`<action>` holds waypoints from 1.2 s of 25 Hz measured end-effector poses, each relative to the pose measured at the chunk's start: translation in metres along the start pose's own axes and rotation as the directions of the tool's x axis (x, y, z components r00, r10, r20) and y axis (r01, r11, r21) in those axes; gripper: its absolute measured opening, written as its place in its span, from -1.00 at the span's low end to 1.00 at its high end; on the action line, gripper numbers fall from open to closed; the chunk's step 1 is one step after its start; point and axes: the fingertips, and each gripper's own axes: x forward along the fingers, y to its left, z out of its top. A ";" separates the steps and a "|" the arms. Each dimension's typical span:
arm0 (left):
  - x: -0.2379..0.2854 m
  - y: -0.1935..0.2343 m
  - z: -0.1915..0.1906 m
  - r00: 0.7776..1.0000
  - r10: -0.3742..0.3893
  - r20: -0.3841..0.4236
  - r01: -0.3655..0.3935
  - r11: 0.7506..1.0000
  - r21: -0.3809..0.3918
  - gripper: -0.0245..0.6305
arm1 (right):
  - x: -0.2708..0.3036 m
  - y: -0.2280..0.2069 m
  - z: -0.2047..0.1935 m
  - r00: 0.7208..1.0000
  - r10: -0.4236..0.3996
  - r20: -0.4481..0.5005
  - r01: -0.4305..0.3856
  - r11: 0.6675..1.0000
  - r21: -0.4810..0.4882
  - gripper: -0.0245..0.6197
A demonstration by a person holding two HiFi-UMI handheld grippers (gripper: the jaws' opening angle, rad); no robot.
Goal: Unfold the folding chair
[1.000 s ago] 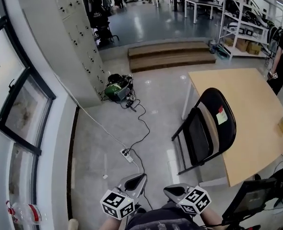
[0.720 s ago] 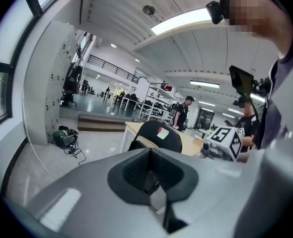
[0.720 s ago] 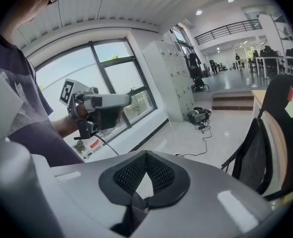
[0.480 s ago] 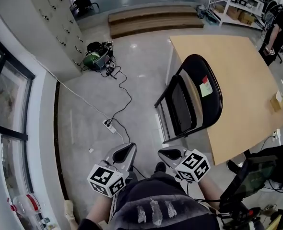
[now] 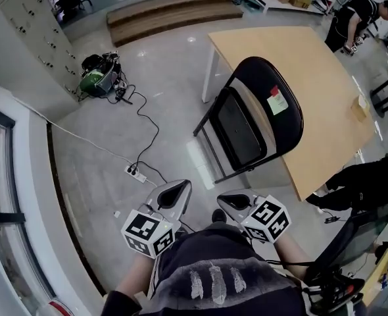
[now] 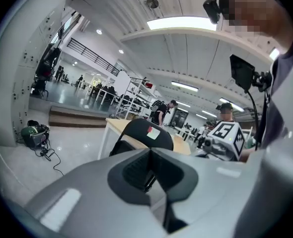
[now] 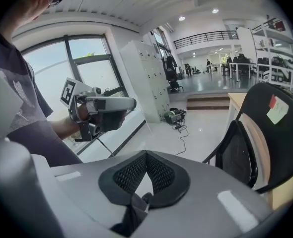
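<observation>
A black folding chair (image 5: pixel 254 120) stands folded on the grey floor, leaning against the edge of a light wooden table (image 5: pixel 299 78). A red-and-white sticker marks its backrest. The chair also shows in the left gripper view (image 6: pixel 145 135) and in the right gripper view (image 7: pixel 265 133). My left gripper (image 5: pixel 175 192) and right gripper (image 5: pixel 232 199) are side by side close to my body, short of the chair, both shut with nothing between the jaws. Neither touches the chair.
A power strip (image 5: pixel 133 172) and black cable (image 5: pixel 148 133) lie on the floor left of the chair. A green-and-black bag (image 5: pixel 97 79) sits by grey lockers (image 5: pixel 29 25). Wooden steps (image 5: pixel 171 12) lie beyond. A person (image 5: pixel 355 5) stands past the table; a window wall runs on the left.
The view has advanced toward the chair, which now sits larger and nearer the centre. Both grippers stayed shut and moved forward with me.
</observation>
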 end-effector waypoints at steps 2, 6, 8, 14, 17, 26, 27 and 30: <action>-0.001 0.014 -0.003 0.999 -0.049 -0.020 0.048 0.999 -0.008 -0.92 | 0.006 0.004 0.007 0.998 -0.061 -0.002 0.061 0.998 -0.002 -0.92; 0.007 0.035 -0.010 0.993 -0.095 -0.073 0.094 0.995 -0.025 -0.92 | 0.005 0.001 0.015 0.984 -0.177 0.002 0.177 0.984 0.020 -0.92; 0.019 0.036 -0.010 0.990 -0.104 -0.098 0.103 0.995 -0.020 -0.93 | -0.001 -0.007 0.011 0.976 -0.217 0.002 0.217 0.975 0.050 -0.92; 0.082 0.025 -0.011 0.979 -0.113 -0.171 0.115 0.993 0.003 -0.92 | -0.033 -0.067 0.000 0.942 -0.336 0.019 0.333 0.939 0.091 -0.92; 0.125 0.023 -0.021 0.974 -0.069 -0.215 0.060 0.997 -0.050 -0.93 | -0.054 -0.115 -0.004 0.924 -0.381 0.035 0.376 0.921 0.100 -0.92; 0.256 0.002 -0.057 0.918 0.002 -0.397 0.005 1.000 0.017 -0.92 | -0.144 -0.255 0.000 0.792 -0.603 0.101 0.585 0.795 0.162 -0.92; 0.271 0.004 -0.063 0.910 0.014 -0.414 -0.007 1.000 0.020 -0.92 | -0.152 -0.268 0.001 0.773 -0.625 0.109 0.604 0.778 0.172 -0.92; 0.311 0.007 -0.075 0.890 0.043 -0.454 -0.034 0.999 0.029 -0.92 | -0.169 -0.296 0.000 0.752 -0.648 0.121 0.618 0.758 0.209 -0.68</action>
